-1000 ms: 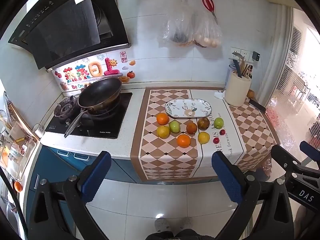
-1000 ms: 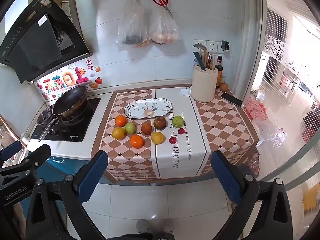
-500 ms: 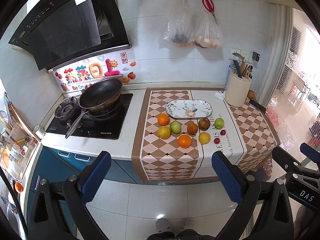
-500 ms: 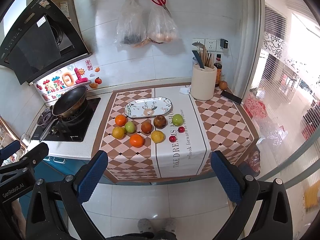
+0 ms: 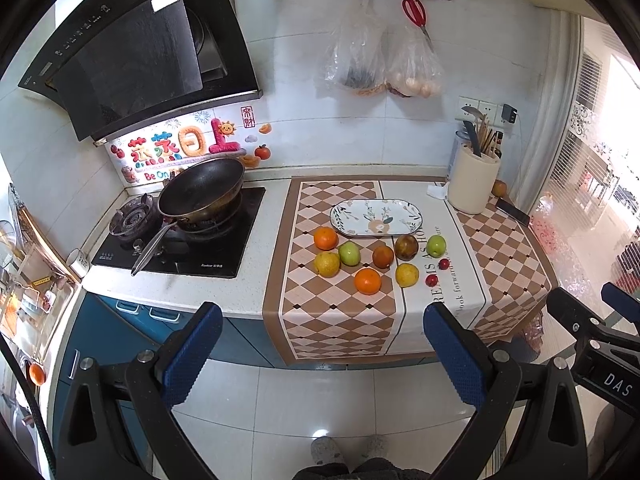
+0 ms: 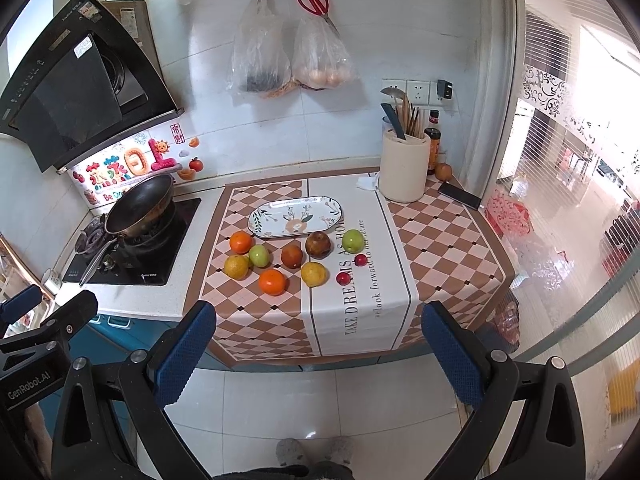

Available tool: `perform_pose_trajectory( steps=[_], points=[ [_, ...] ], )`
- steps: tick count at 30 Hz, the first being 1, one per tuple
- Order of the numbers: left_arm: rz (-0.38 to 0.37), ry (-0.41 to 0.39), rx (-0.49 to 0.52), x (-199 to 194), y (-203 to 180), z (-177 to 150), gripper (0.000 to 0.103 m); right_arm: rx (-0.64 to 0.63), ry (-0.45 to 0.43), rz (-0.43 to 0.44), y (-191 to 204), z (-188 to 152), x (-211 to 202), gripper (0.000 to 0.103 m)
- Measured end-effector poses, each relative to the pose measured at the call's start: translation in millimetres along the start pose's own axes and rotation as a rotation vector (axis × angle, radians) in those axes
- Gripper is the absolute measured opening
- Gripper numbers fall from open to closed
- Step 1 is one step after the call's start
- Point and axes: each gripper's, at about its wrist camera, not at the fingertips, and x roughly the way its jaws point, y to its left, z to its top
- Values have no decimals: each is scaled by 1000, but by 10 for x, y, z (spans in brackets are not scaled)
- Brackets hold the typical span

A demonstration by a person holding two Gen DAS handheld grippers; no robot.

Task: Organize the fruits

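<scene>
Several fruits lie loose on a checkered mat [image 5: 340,320] on the counter: oranges [image 5: 367,281] [image 6: 272,281], green apples [image 5: 349,253] [image 6: 353,240], yellow fruits [image 5: 407,275], a brown fruit [image 6: 318,245] and two small red ones [image 6: 343,278]. An empty oval patterned plate [image 5: 376,217] [image 6: 295,216] sits just behind them. My left gripper [image 5: 322,356] and right gripper [image 6: 316,354] are both open and empty, held over the floor well in front of the counter.
A stove with a black pan [image 5: 200,192] is to the left. A cream utensil holder [image 6: 403,170], a bottle and a phone [image 6: 459,195] stand at the back right. Plastic bags [image 6: 288,60] and scissors hang on the wall. A glass door is on the right.
Both grippers have drifted slightly closer to the counter. The fruits and plate have not moved. Both stay open.
</scene>
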Motion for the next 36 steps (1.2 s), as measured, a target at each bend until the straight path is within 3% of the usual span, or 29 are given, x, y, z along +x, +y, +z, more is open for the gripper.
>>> perform_pose_trajectory(
  steps=[36],
  points=[
    [-2, -10, -2, -74, 11, 43, 103, 3, -24, -6, -24, -6, -196, 103]
  ],
)
